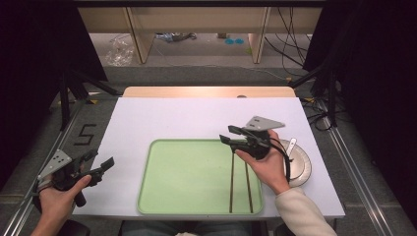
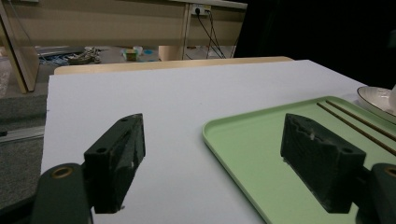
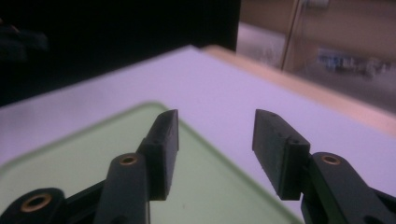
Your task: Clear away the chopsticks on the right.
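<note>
Chopsticks (image 1: 240, 184) lie in tray (image 1: 162, 196), just below empty right tool (image 1: 231, 135).

A white rectangular worktop (image 1: 162, 118) served as the landmark. On it, at its right edge, sat a round white plate (image 1: 301, 169) with a pale utensil (image 1: 291, 146) lying across it. Beyond the worktop stood light wooden shelving (image 1: 142, 29); black cables (image 1: 287, 34) trailed over the grey floor.

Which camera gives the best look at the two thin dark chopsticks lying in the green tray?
The high view: the two thin dark chopsticks lie side by side, seen full length, in the right part of the pale green plastic tray. The left gripper view catches only a slanted stretch of them near its right edge.
</note>
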A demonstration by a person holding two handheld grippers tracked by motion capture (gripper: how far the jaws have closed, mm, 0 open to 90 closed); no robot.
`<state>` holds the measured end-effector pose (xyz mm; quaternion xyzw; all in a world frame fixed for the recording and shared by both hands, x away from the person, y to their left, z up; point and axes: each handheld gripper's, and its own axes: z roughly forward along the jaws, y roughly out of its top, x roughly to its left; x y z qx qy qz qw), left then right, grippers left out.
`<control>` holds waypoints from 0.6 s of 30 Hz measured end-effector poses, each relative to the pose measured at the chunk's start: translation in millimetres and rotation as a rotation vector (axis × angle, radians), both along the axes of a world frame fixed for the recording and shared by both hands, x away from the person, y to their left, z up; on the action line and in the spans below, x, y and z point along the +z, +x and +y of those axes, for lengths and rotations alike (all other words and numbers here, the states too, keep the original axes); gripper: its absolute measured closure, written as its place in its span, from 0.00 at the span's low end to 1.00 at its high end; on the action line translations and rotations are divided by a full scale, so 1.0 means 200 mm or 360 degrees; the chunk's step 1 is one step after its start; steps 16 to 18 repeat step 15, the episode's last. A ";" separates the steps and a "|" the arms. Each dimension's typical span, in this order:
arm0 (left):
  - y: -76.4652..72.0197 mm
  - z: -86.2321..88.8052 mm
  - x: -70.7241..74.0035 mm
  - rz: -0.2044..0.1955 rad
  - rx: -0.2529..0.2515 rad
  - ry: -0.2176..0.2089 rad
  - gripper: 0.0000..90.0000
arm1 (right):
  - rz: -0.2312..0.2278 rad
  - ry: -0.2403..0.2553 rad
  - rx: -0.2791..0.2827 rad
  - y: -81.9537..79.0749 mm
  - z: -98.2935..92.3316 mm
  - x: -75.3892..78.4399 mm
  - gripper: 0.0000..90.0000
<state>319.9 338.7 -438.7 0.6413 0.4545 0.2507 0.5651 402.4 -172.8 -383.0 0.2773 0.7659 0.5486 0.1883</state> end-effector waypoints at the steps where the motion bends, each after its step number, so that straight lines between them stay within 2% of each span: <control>1: 0.00 0.00 0.00 -0.0002 0.0002 0.0001 0.24 | -0.0033 0.0049 0.0002 -0.03 -0.02 0.01 0.49; 3: 0.00 0.00 0.00 -0.0006 0.0009 -0.0001 0.24 | -0.0103 0.0129 -0.0027 -0.08 -0.07 0.03 0.44; 4: 0.00 0.00 0.00 -0.0011 0.0011 -0.0001 0.24 | -0.0103 0.0181 -0.0029 -0.10 -0.09 0.03 0.42; 6: 0.00 0.00 0.00 -0.0014 0.0018 -0.0008 0.23 | -0.0131 0.0222 -0.0059 -0.14 -0.12 0.03 0.39; 8: 0.00 0.00 0.00 -0.0020 0.0018 -0.0005 0.23 | -0.0160 0.0205 -0.0084 -0.17 -0.14 0.02 0.38; 10: 0.00 0.00 0.00 -0.0024 0.0018 -0.0010 0.22 | -0.0153 0.0213 -0.0091 -0.19 -0.15 0.00 0.37; 12: 0.00 0.00 0.01 -0.0026 0.0017 -0.0006 0.22 | -0.0140 0.0190 -0.0110 -0.18 -0.16 -0.01 0.37; 18: 0.00 0.00 0.01 -0.0026 0.0015 -0.0006 0.22 | -0.0138 0.0191 -0.0115 -0.17 -0.15 -0.02 0.37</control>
